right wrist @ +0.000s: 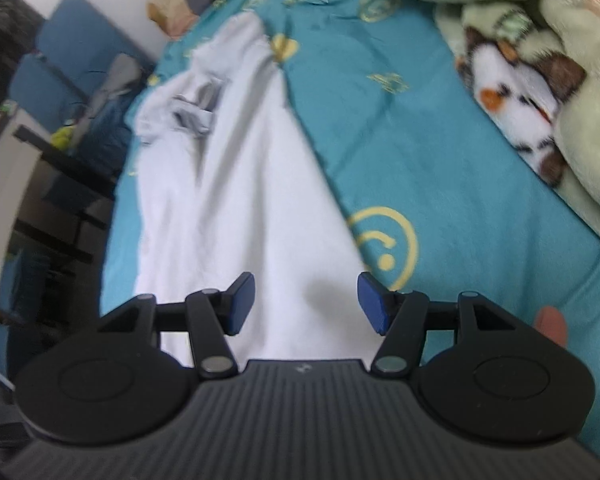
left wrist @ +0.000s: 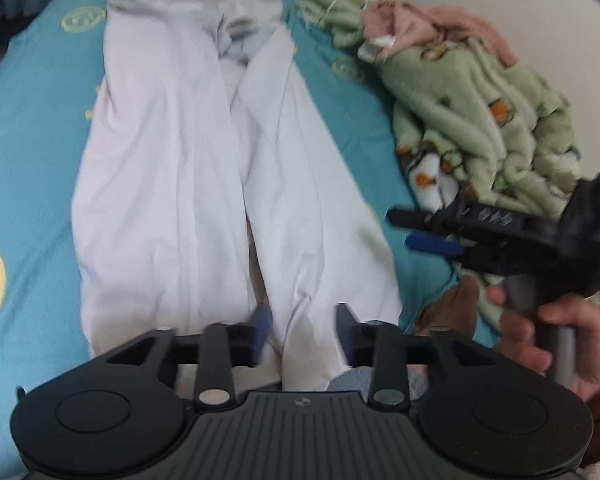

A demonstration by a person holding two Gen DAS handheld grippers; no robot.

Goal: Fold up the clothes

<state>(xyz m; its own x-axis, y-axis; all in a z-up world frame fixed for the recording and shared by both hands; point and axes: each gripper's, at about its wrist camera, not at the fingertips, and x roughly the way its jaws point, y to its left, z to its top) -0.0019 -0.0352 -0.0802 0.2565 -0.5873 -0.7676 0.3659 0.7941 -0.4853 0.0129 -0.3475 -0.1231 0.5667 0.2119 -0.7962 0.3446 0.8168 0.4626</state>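
White trousers (left wrist: 172, 160) lie flat on the teal bed sheet (left wrist: 32, 160), waistband at the far end and legs running toward me. My left gripper (left wrist: 303, 330) stands open over the near end of the right leg, with a raised fold of white cloth between its blue pads. The right gripper (left wrist: 404, 229) hovers over the sheet to the right of the trousers, held by a hand (left wrist: 560, 328). In the right wrist view the right gripper (right wrist: 306, 304) is open above the trousers (right wrist: 236, 200), its right pad near the cloth's edge, nothing gripped.
A crumpled green fleece blanket (left wrist: 480, 112) with animal prints fills the right side of the bed, a pink cloth (left wrist: 420, 20) on top of it. Beyond the bed's left edge stand a blue chair (right wrist: 72, 52) and dark furniture (right wrist: 60, 180).
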